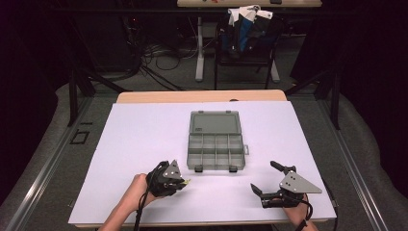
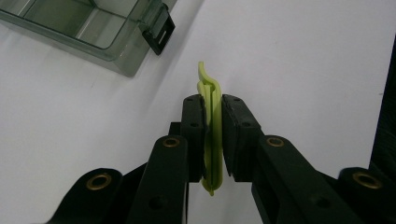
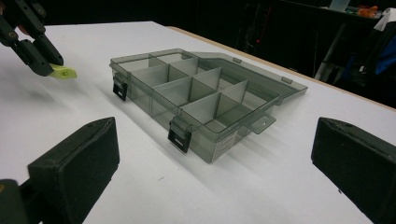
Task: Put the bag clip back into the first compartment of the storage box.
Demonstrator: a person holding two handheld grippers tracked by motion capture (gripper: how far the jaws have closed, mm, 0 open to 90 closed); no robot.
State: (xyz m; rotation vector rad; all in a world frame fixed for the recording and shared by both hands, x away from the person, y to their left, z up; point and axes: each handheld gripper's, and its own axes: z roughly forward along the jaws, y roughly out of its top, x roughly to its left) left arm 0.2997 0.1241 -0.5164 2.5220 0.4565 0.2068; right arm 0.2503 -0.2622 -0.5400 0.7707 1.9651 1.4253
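The left gripper [image 2: 213, 135] is clamped on a thin lime-green plastic clip [image 2: 211, 116], held edge-on between its pads, just off the near-left corner of the open smoky-grey compartment box [image 1: 216, 147]. The right gripper [image 1: 267, 180] waits with its jaws spread wide and nothing between them, off the box's near-right corner. The box lies on the white table [image 1: 139, 139], its lid [image 1: 214, 122] folded flat behind it, 2 black latches [image 3: 180, 135] on its near wall. To place the clip well, I would carry it over 1 chosen compartment, clear of the dividers, lower it inside the walls, then release; the free gripper could steady the box.
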